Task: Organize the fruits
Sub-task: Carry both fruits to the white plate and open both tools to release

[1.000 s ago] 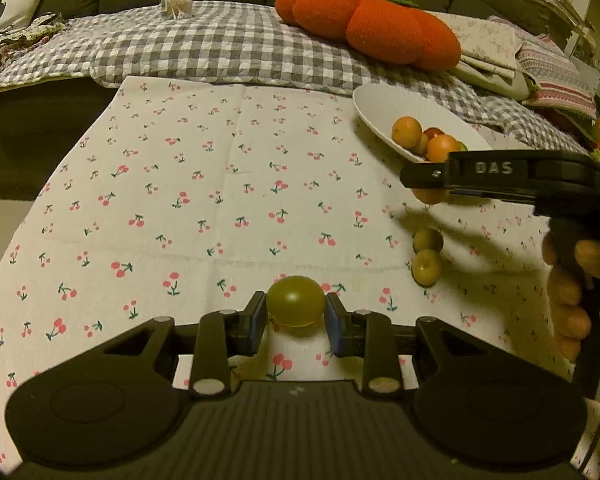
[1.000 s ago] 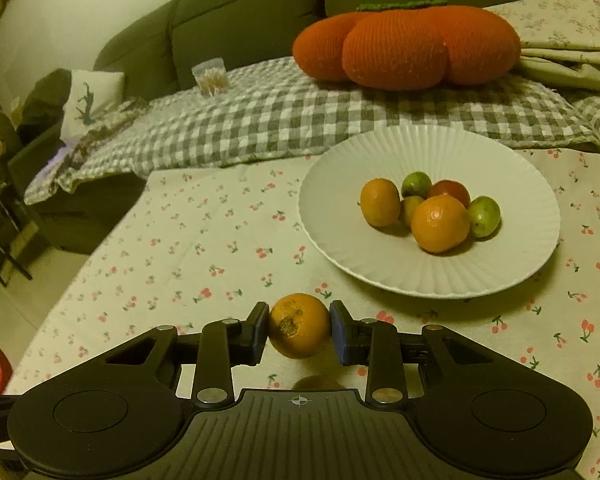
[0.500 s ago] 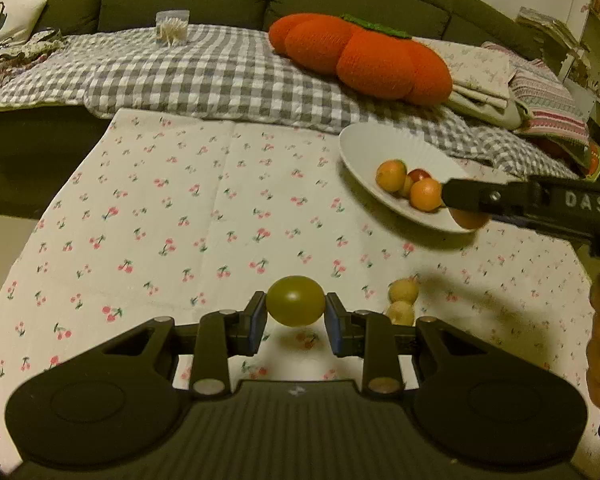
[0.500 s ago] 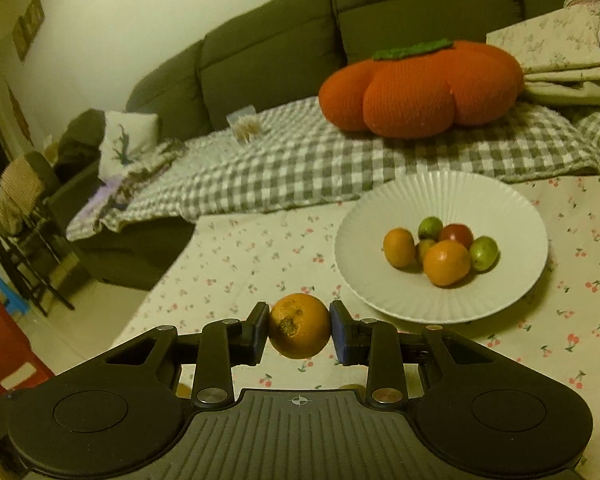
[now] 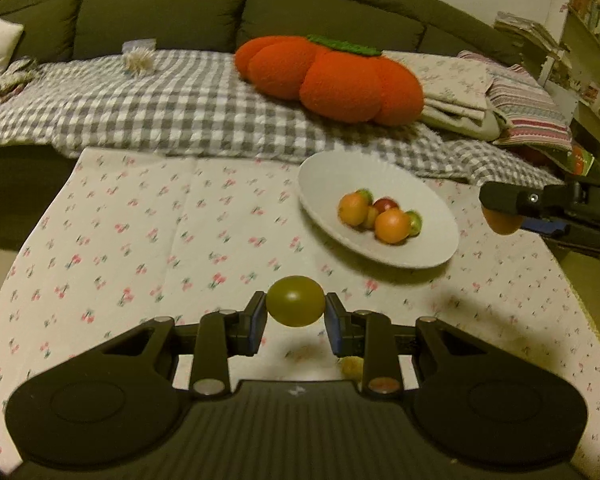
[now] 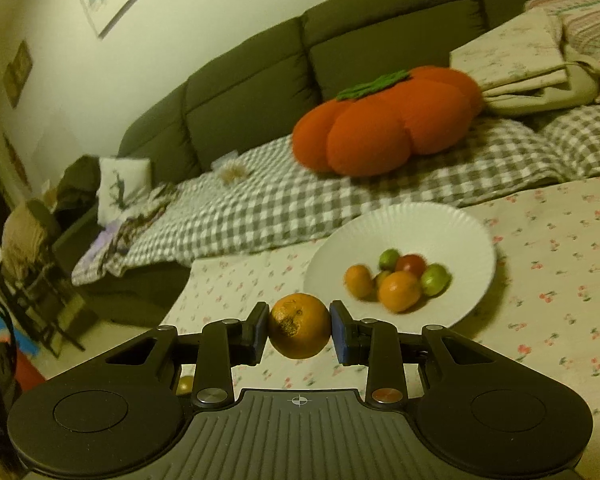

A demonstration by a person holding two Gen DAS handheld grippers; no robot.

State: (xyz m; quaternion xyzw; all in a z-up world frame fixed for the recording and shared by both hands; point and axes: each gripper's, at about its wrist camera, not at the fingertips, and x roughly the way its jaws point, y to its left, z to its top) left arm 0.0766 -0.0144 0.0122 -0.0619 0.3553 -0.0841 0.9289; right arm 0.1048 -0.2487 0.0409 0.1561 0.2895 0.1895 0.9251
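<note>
Both tongs are loaded! The left gripper (image 5: 296,312) clamps a green fruit (image 5: 295,301); the right gripper (image 6: 299,330) clamps an orange (image 6: 299,326), both held above the cherry-print cloth (image 5: 140,240). The plate (image 6: 452,236) lies ahead and to the right of each. The right looks nearer. A green sofa (image 6: 252,96) sits beyond.

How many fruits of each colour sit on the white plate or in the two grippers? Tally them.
Orange fruits: 3, one in the right gripper
Green fruits: 4, one in the left gripper
Red fruit: 1
Total: 8
</note>
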